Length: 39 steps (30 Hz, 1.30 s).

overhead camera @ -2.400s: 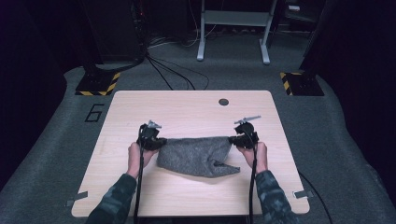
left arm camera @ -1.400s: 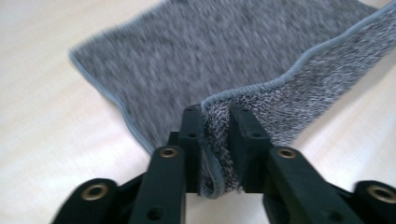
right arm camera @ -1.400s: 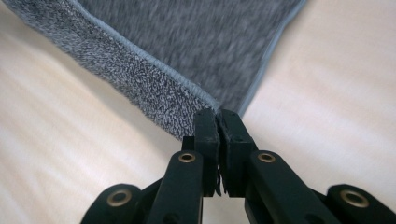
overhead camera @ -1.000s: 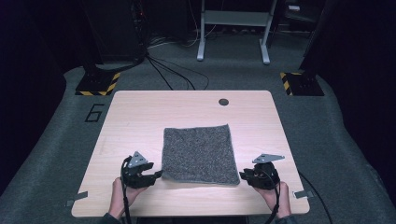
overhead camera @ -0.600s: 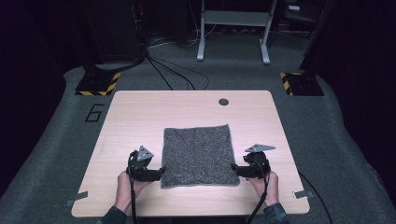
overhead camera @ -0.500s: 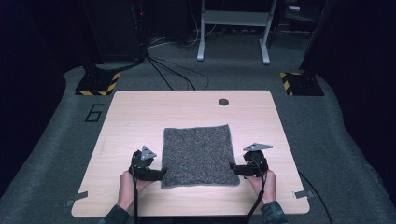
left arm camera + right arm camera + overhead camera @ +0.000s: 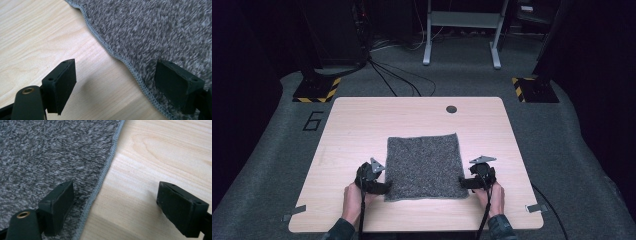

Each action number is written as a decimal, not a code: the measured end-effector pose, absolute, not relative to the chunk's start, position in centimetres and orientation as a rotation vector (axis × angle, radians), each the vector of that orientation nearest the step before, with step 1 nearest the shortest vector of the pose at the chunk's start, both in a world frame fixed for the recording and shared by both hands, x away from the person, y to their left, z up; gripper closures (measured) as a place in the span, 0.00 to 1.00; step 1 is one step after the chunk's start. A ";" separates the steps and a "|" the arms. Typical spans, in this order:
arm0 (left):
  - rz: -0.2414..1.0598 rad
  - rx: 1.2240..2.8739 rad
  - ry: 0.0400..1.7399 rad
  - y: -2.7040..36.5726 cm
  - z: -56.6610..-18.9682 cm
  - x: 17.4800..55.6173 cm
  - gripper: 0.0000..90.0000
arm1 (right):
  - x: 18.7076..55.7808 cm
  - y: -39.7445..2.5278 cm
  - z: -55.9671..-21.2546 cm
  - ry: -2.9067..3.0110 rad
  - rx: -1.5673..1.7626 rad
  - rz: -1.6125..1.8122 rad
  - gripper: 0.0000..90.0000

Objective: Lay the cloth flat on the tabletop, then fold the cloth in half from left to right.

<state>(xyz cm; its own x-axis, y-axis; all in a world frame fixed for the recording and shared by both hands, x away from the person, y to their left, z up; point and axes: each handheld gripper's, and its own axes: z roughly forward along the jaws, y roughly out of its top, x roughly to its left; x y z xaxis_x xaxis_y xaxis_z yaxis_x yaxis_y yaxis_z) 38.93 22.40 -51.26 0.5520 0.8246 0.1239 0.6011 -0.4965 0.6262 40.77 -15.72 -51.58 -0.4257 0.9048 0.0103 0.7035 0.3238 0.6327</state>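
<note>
My left gripper (image 7: 381,188) sits at the near left corner of the cloth (image 7: 424,165), fingers (image 7: 60,85) spread wide with nothing between them; in the left gripper view one finger is over bare wood and the other over the grey pile, so the stitched hem (image 7: 120,60) runs right through the gap. A second ago this gripper was drawn back toward the near edge of the tabletop (image 7: 362,125), clear of the fabric; now it has closed in on the corner. The cloth itself lies flat and squared up in the middle of the tabletop, spread out where earlier it was a bunched roll held up between both grippers, and it hasn't shifted in the last half second. Over to my right gripper (image 7: 468,182), same story mirrored: fingers (image 7: 57,205) wide apart and empty, one over the cloth and one over the wood, hem (image 7: 105,173) running between them in the right gripper view. It too has come in from the side, and now stands at the near right corner. So I read the spreading as done, and both grippers as lined up for a fresh pinch on the near corners, probably to fold the near edge away from me. I can't tell whether the lower fingers are under the hem yet; if they aren't, closing will only pinch air or skid off the pile.
</note>
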 end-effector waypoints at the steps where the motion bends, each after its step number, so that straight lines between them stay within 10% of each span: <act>1: 0.558 2.269 1.147 22.4 -51.2 39.0 0.19 | 40.7 -15.7 -51.6 2.253 1.436 0.808 0.16; 39: 0.478 2.157 1.197 24.6 -48.9 41.0 0.12 | 38.7 -15.4 -49.2 2.265 1.403 0.959 0.16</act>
